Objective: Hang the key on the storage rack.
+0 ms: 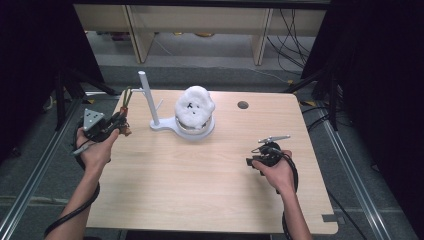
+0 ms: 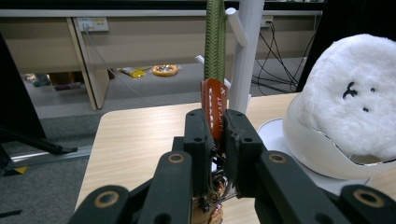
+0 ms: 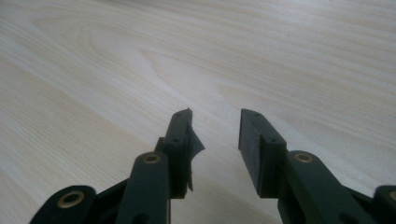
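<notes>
A keychain with a green braided strap [image 2: 215,42] and an orange tag [image 2: 214,105] stands upright in my left gripper [image 2: 215,119], whose jaws are shut on the tag. In the high view the left gripper [image 1: 122,122] is at the table's left edge, with the strap [image 1: 126,97] rising from it. Just to its right stands a white stand [image 1: 148,100] with side hooks [image 2: 247,51]. The stand's base is a white bowl [image 2: 308,144] that holds a fluffy white plush [image 1: 195,106] with black face marks [image 2: 355,93]. My right gripper [image 1: 250,161] hovers open over bare wood [image 3: 215,116], holding nothing.
A round cable hole [image 1: 243,105] lies in the table top at the back right. Beyond the far edge are pale shelving legs [image 1: 140,35] and loose cables [image 1: 295,30] on the floor. Metal rails [image 1: 35,165] run along both sides of the table.
</notes>
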